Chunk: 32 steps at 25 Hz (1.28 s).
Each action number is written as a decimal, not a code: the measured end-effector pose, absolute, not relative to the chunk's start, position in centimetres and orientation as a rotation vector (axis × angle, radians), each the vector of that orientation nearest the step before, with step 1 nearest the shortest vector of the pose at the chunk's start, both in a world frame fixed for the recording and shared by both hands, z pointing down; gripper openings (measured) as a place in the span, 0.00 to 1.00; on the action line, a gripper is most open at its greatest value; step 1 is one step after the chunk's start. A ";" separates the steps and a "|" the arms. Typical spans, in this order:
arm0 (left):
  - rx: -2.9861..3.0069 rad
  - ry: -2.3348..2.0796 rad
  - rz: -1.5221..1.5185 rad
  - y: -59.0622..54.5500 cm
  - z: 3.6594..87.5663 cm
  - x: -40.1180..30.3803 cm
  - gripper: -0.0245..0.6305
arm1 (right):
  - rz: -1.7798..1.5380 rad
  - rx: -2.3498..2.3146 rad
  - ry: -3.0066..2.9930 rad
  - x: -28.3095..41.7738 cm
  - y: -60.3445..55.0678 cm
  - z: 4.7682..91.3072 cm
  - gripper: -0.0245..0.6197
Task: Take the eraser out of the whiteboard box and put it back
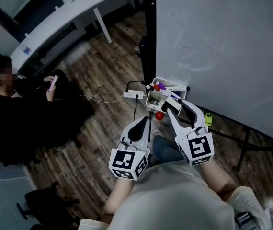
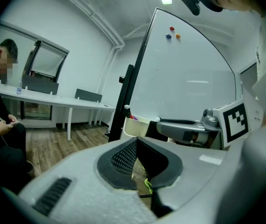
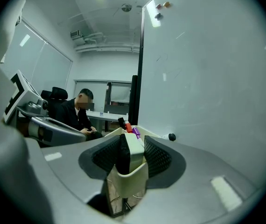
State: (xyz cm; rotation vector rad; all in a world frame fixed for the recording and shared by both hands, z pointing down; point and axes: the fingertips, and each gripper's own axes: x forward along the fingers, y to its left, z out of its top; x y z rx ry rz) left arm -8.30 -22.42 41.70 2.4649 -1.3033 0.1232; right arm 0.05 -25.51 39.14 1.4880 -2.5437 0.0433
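While the right hand-held gripper [image 1: 171, 105] reaches into the whiteboard box [image 1: 151, 101], its jaws are clamped on the eraser [image 3: 134, 149]. The eraser stands upright inside the box, with its black felt against one pad and its white body against the other. The box hangs at the lower edge of the whiteboard [image 1: 222, 47], and a purple marker [image 1: 159, 86] lies in it behind the eraser. The left hand-held gripper [image 1: 140, 122] is just beside the box over the wooden floor [image 1: 93, 143], with its jaws together and nothing between them.
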 end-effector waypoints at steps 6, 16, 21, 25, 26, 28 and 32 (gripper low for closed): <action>2.469 -1.306 0.119 -22.0 41.4 -8.4 0.04 | 0.025 1.496 -2.547 -0.1 -25.3 38.4 0.30; 2.471 -1.316 0.112 -21.4 41.3 -8.4 0.04 | -0.019 1.501 -2.555 0.1 -25.1 37.5 0.30; 2.474 -1.321 0.107 -21.0 41.1 -8.7 0.04 | -0.054 1.503 -2.574 -0.2 -25.0 36.2 0.30; 2.481 -1.321 0.100 -20.8 40.8 -8.6 0.04 | -0.086 1.501 -2.593 -0.4 -25.0 35.0 0.30; 2.483 -1.321 0.098 -20.8 40.8 -8.6 0.04 | -0.095 1.498 -2.598 -0.5 -24.9 34.7 0.30; 2.486 -1.322 0.095 -20.8 40.7 -8.6 0.04 | -0.113 1.493 -2.606 -0.6 -24.9 34.2 0.30; 2.489 -1.324 0.087 -20.6 40.5 -8.6 0.04 | -0.140 1.500 -2.615 -0.7 -24.7 33.4 0.30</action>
